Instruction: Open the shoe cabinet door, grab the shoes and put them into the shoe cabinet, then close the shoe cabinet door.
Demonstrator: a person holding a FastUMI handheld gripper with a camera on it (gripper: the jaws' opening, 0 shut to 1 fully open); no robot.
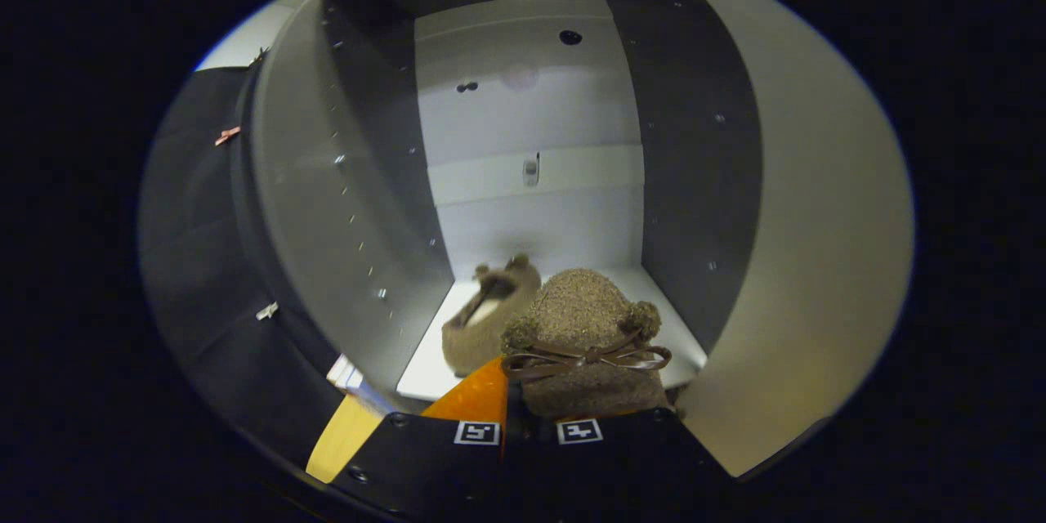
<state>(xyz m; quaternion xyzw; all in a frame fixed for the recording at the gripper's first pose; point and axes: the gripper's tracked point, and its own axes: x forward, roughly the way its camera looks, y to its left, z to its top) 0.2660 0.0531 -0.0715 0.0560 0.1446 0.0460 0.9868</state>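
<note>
The gripper [531, 417] was closed down narrow on the heel end of a fuzzy brown shoe [584, 335], its fingers drawn close together with the shoe's rear pinched between them; the far finger's contact was hidden behind the shoe, so both-sided pressure looked likely rather than certain. The shoe, with a leather bow [584, 358] and small pompoms across its top, pointed forward into the shoe cabinet [531, 172] and sat low over the white bottom shelf [425, 368], though whether its sole already rested there could not be told. Just ahead and a little to the left, its mate, the second shoe [486, 315], lay tipped on its side on that shelf, opening showing. The cabinet door [809, 245] stood swung wide to the right. To place well, the held shoe wanted lowering flat beside its mate, clear of it, set far enough back that the door could shut, and the fingers spread only once the sole bore on the shelf
</note>
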